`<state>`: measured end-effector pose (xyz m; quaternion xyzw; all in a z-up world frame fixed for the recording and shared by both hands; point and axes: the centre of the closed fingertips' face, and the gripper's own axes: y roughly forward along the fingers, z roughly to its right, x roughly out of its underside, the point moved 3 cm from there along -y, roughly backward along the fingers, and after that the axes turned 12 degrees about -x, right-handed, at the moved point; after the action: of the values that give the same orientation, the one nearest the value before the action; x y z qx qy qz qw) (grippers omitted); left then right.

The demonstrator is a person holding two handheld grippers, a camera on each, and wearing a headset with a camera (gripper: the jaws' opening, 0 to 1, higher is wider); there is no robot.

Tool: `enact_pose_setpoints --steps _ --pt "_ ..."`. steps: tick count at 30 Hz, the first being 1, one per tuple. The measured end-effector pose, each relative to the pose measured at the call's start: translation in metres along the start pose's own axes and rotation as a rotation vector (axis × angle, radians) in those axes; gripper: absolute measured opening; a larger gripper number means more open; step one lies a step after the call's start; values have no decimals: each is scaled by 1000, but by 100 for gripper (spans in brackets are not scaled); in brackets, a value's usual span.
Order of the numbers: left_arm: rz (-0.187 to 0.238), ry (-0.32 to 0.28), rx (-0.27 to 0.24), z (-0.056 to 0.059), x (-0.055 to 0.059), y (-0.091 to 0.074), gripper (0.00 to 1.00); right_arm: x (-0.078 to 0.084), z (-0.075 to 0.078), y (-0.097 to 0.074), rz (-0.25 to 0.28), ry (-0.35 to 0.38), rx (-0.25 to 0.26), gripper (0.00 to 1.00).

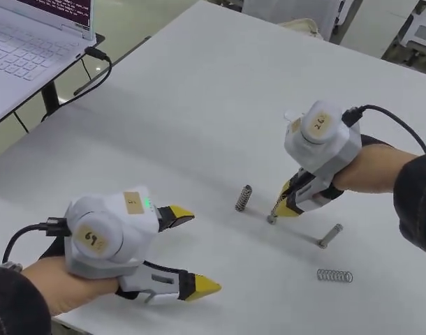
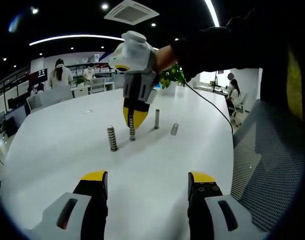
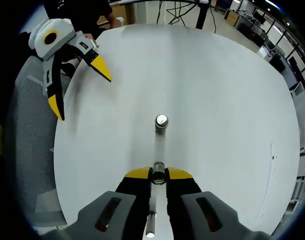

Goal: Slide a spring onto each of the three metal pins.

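The loose spring (image 1: 334, 276), lying on its side toward the tabletop's (image 1: 199, 105) near edge, just beside the bare pin (image 1: 330, 235) and near the right gripper (image 1: 281, 209), is judged light, squashy and apt to roll; a gentle pinch across its middle coils is advised. That gripper is clamped on an upright sprung pin (image 2: 132, 133); the left gripper (image 1: 191, 249) is held agape, empty.

- A sprung pin (image 1: 243, 198) was set upright on the table (image 1: 199, 105), just left of the right gripper (image 1: 281, 208) and well ahead of the left gripper (image 1: 197, 249).
- A second pin (image 1: 272, 218) was held between the right gripper's jaws.
- A third pin (image 1: 329, 236) was placed near the right gripper's right side.
- A loose spring (image 1: 334, 276) was laid just behind that pin, nearer the person.
- A laptop (image 1: 31, 42) was set far beyond the left gripper.
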<state>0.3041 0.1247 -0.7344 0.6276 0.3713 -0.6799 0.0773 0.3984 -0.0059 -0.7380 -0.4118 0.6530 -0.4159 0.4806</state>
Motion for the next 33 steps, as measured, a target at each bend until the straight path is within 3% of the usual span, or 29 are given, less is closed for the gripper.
enact_pose_setpoints --steps 15,33 --pt "-4 1 2 1 -1 1 60 7 8 12 -1 10 5 9" --pt "-8 7 7 3 -1 0 59 7 9 7 24 20 13 15"
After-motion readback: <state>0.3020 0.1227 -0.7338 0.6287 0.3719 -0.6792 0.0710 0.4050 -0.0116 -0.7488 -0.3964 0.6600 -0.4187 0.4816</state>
